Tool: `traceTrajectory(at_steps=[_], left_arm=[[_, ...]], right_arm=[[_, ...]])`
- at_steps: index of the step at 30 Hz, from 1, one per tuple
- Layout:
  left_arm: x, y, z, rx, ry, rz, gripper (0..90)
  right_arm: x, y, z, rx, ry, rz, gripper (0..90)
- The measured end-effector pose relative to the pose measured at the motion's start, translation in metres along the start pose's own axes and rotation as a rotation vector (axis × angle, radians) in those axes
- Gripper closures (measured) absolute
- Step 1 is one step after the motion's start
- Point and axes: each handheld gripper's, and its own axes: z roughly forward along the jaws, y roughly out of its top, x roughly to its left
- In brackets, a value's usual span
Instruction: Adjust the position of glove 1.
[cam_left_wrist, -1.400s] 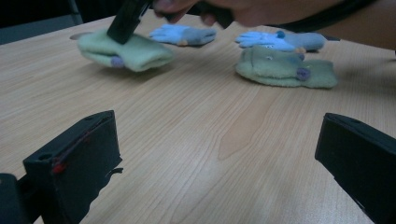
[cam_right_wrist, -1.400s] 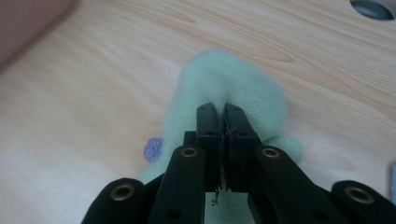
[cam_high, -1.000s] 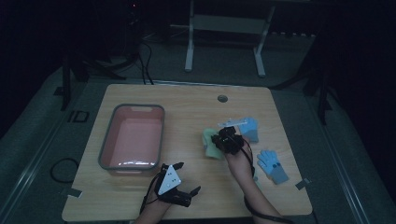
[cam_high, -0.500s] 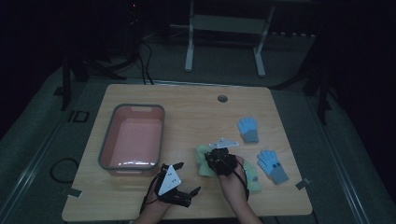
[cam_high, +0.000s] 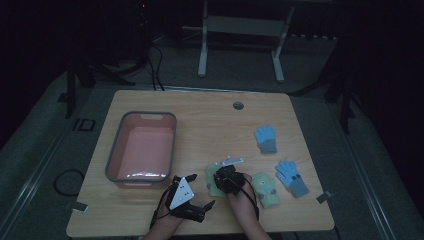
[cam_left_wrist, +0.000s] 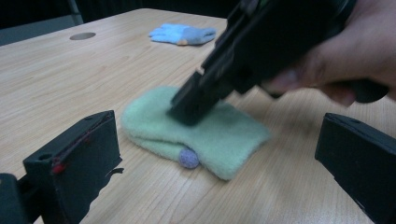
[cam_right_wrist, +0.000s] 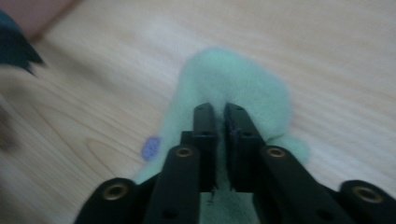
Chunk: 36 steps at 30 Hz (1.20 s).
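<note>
A pale green mitten (cam_high: 210, 184) lies flat on the wooden table (cam_high: 210, 125) near its front edge. My right gripper (cam_high: 220, 176) comes down on it from the right, and its jaws pinch the fleece (cam_right_wrist: 233, 74) at the right gripper (cam_right_wrist: 219, 113). A small purple dot (cam_left_wrist: 188, 158) marks the mitten's edge. My left gripper (cam_high: 196, 196) rests low on the table just left of the mitten (cam_left_wrist: 154, 121), its jaws wide apart with nothing between them. A second green mitten (cam_high: 265, 189) lies to the right of my right hand.
A pink bin (cam_high: 142, 172) with a grey rim stands at the left, with nothing in it. Two blue gloves (cam_high: 266, 138) (cam_high: 292, 178) lie toward the right edge. A round cable hole (cam_high: 238, 105) sits at the table's far side.
My right gripper has pulled the green mitten from beside the far blue glove toward the front edge, next to my left gripper. The left gripper has stayed put.
</note>
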Motion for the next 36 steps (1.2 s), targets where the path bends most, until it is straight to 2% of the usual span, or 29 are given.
traceTrajectory(at_steps=[3, 7, 13, 14, 16, 19, 22, 23, 24, 27, 32, 36], left_arm=[[0.0, 0.0, 0.0, 0.0, -0.001, 0.0, 0.1], [0.001, 0.0, 0.0, 0.0, -0.004, -0.006, 0.1], [0.001, 0.0, 0.0, 0.0, -0.004, -0.009, 0.1], [0.001, 0.0, 0.0, 0.001, -0.003, -0.008, 0.1], [0.001, 0.0, 0.0, 0.001, -0.005, -0.01, 0.1], [0.001, 0.0, 0.0, 0.0, -0.005, -0.009, 0.1], [0.001, 0.0, 0.0, 0.001, -0.006, -0.006, 0.1], [0.001, 0.0, 0.0, 0.001, -0.006, -0.007, 0.1], [0.001, 0.0, 0.0, 0.001, -0.006, -0.007, 0.1], [0.001, 0.0, 0.0, 0.002, -0.006, -0.006, 0.1], [0.001, 0.0, 0.0, 0.002, -0.004, -0.007, 0.1], [0.001, 0.0, 0.0, 0.002, -0.004, -0.008, 0.1]], right_arm=[[-0.003, -0.002, 0.002, -0.016, 0.013, 0.016, 77.7], [-0.008, -0.001, 0.004, -0.031, 0.026, -0.04, 75.5], [-0.014, 0.002, 0.007, -0.033, 0.045, -0.059, 73.0], [-0.016, 0.004, 0.004, -0.029, 0.062, -0.051, 68.8], [-0.016, 0.005, 0.002, -0.03, 0.069, -0.055, 67.0], [-0.021, 0.007, -0.015, -0.053, 0.075, -0.076, 65.9], [-0.025, 0.007, -0.021, -0.066, 0.072, -0.073, 65.9], [-0.029, 0.007, -0.026, -0.073, 0.076, -0.073, 65.8], [-0.039, 0.006, -0.04, -0.086, 0.059, -0.078, 65.1], [-0.053, 0.002, -0.053, -0.101, 0.046, -0.074, 64.9], [-0.069, -0.012, -0.07, -0.104, 0.044, -0.067, 64.6], [-0.083, -0.026, -0.079, -0.087, 0.02, -0.072, 64.6]])
